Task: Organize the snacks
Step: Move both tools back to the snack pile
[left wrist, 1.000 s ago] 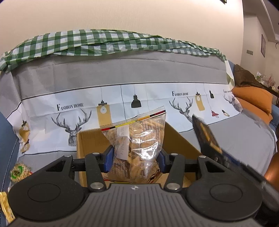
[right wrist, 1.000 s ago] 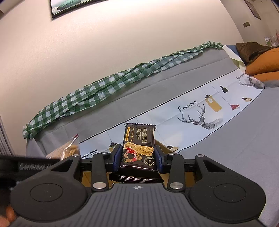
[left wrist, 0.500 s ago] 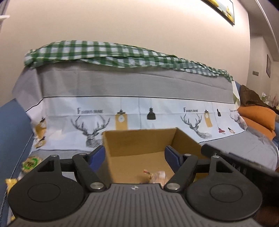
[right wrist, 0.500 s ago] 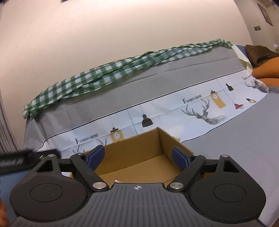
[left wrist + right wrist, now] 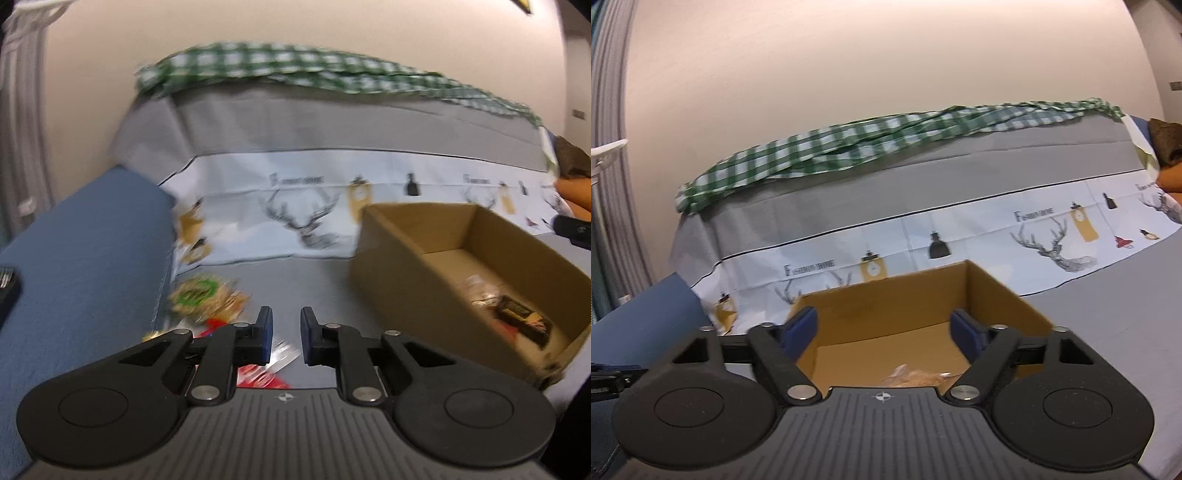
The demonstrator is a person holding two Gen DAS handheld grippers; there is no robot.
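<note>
The left gripper (image 5: 286,325), fingers nearly shut on nothing, is nearer the loose snack packets (image 5: 207,295) lying just left of it by the sofa seat's (image 5: 314,280) left edge, while the right gripper (image 5: 884,332), fingers closing on nothing, hangs over the cardboard box (image 5: 886,295).

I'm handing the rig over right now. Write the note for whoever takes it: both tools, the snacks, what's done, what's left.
Left tool: shut, empty, over the grey cover near the loose snacks.
Right tool: jaws closing, nothing between them, above the cardboard box.
Done: clear bag of biscuits and dark snack bar lie in the box.
Left: green-labelled snack and red packet beside the box; box them.
</note>
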